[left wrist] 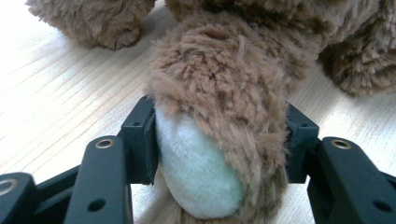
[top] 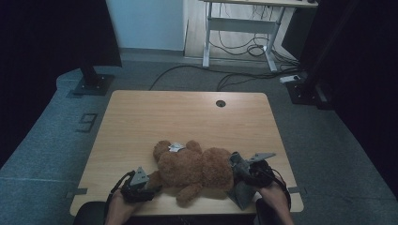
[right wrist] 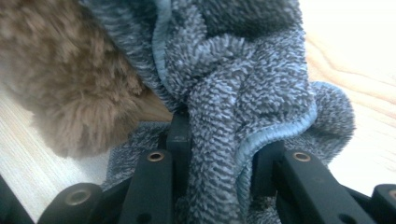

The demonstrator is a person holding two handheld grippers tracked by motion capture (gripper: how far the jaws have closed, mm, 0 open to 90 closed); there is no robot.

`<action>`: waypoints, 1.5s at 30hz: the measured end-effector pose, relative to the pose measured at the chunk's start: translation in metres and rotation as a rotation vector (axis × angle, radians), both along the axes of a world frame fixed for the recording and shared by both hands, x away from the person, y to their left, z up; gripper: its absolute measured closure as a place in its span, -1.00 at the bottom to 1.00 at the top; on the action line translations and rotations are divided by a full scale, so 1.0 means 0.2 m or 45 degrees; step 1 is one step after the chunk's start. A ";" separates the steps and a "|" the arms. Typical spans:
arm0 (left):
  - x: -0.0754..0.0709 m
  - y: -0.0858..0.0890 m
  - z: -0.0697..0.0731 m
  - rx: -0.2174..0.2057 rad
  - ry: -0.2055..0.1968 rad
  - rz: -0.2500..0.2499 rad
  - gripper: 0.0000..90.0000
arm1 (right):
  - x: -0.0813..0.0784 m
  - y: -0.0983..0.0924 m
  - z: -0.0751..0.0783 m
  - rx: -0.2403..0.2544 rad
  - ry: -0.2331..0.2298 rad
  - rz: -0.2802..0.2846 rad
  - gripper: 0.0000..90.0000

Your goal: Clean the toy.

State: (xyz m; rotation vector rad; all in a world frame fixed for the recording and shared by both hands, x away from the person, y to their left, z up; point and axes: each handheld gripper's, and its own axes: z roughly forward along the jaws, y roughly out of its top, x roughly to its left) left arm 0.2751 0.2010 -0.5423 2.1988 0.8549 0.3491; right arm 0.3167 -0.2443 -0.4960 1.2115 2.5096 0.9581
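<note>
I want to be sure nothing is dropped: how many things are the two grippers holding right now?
2. The left gripper is shut on the teddy bear's paw at the table's near edge; the right gripper is shut on a bunched grey cloth beside the bear.

Your right tool (right wrist: pixel 219 154) is buried in the grey cloth (right wrist: pixel 243 84); the teddy bear (right wrist: pixel 60 79) is blurred and cut off.
</note>
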 end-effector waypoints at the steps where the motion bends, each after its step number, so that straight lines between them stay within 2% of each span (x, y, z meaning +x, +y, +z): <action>1: 0.00 0.00 0.00 0.000 0.000 0.000 -0.06 | 0.00 -0.01 0.03 0.005 -0.020 -0.004 0.50; 5: 0.00 0.00 0.00 0.003 0.000 -0.002 -0.06 | -0.04 -0.03 0.19 0.043 -0.097 0.001 0.50; 9: 0.00 0.00 0.00 0.003 0.001 -0.003 -0.06 | -0.08 0.00 0.35 0.086 -0.162 0.052 0.50; 13: 0.00 0.00 0.00 0.006 0.001 -0.004 -0.07 | -0.09 0.10 0.46 0.123 -0.192 0.153 0.50; 17: 0.00 0.00 0.00 0.007 -0.001 -0.001 -0.08 | -0.07 0.26 0.50 0.129 -0.189 0.275 0.49; 22: 0.00 -0.01 0.00 0.022 -0.005 -0.006 -0.08 | -0.05 0.45 0.46 0.075 -0.170 0.381 0.43; 26: 0.00 -0.01 0.00 0.025 -0.005 -0.006 -0.08 | -0.04 0.49 0.39 0.049 -0.131 0.396 0.41; 31: 0.00 -0.01 0.00 0.027 0.001 -0.006 -0.09 | -0.07 0.39 0.35 0.082 -0.115 0.352 0.40; 37: 0.00 -0.01 -0.01 0.029 0.005 -0.004 -0.09 | -0.09 0.24 0.30 0.079 -0.088 0.259 0.38; 45: 0.00 -0.01 -0.01 0.037 0.007 -0.003 -0.09 | -0.09 0.13 0.13 0.072 -0.008 0.169 0.35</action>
